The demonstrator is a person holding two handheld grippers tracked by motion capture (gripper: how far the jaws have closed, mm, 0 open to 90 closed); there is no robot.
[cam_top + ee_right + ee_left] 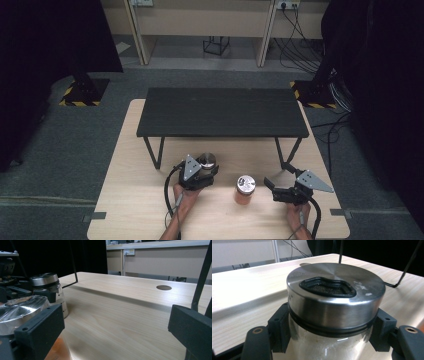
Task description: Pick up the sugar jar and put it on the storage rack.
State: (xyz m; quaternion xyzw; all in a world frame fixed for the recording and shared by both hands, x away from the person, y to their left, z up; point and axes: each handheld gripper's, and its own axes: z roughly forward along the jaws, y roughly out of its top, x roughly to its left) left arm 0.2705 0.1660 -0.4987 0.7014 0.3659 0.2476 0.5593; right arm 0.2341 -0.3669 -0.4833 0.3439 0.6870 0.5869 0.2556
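A clear glass jar with a brushed steel lid stands on the wooden table, just in front of the black bench. My left gripper is shut on it, and its black pads press the glass on both sides just under the lid. To its right stands an orange-filled jar with a silver lid. My right gripper stands open beside that jar, with its left pad close to the lid and nothing between its jaws.
A low black bench on thin metal legs covers the far half of the table. A round cable hole sits in the tabletop. Grey carpet surrounds the table, with cables at the back right.
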